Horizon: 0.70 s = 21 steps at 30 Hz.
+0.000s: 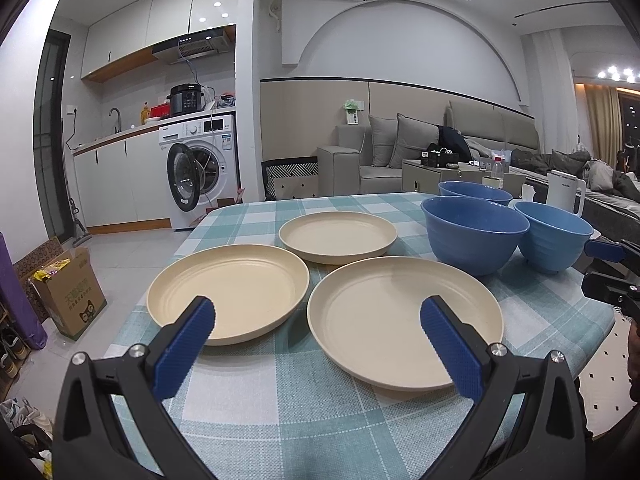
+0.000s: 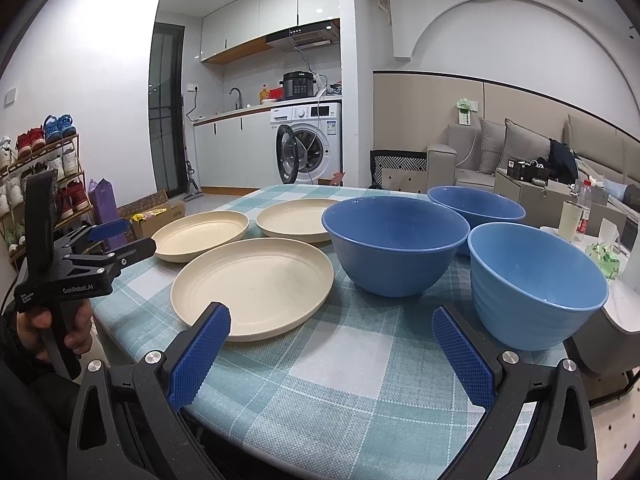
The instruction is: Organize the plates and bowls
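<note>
Three cream plates lie apart on the checked tablecloth: a near left plate (image 1: pixel 228 292), a near right plate (image 1: pixel 404 320) and a far plate (image 1: pixel 338 236). Three blue bowls stand upright at the right: a dark bowl (image 1: pixel 474 232), a lighter ribbed bowl (image 1: pixel 554 236) and a far bowl (image 1: pixel 474 192). My left gripper (image 1: pixel 316 320) hovers open over the near plates, holding nothing. My right gripper (image 2: pixel 330 328) is open and empty above the cloth, between the nearest plate (image 2: pixel 252 288) and the ribbed bowl (image 2: pixel 536 288). The dark bowl (image 2: pixel 394 244) stands behind.
The table (image 1: pixel 280 408) ends close on the left and right. A cardboard box (image 1: pixel 70 292) sits on the floor at the left. A sofa (image 1: pixel 400 152) and a low table with bottles lie beyond. A hand holds the left gripper (image 2: pixel 116 244) at the table's left edge.
</note>
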### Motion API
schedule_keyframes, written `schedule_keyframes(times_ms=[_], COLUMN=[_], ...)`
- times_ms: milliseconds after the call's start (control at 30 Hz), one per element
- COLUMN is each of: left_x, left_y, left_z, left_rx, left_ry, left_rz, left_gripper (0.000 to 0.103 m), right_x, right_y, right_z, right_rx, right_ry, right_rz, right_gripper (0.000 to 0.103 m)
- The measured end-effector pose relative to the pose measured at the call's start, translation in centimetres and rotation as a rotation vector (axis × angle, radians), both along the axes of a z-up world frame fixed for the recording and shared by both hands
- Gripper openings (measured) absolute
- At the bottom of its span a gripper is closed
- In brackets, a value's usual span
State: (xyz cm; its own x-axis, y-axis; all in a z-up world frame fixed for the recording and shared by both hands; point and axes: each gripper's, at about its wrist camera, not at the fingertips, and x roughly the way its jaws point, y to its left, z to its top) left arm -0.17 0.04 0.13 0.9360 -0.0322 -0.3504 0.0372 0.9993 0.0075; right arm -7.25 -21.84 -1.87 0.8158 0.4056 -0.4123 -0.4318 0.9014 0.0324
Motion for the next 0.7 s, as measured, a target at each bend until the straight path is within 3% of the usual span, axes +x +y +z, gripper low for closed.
schedule_keyframes(times_ms=[500, 700], left_x=[0.59, 0.44], left_y=[0.69, 0.12], left_z=[0.19, 0.24], left_rx=[-0.032, -0.003], left_ry=[0.015, 0.011], left_rz=[0.038, 0.020], left_gripper=[0.103, 0.103], right_x=[-0.27, -0.41], right_y=[0.04, -0.06], right_z=[0.22, 0.40], right_rx=[-0.010, -0.012], right_ry=[-0.006, -0.009], right_rz=[-0.006, -0.010], right_gripper=[0.103, 0.103])
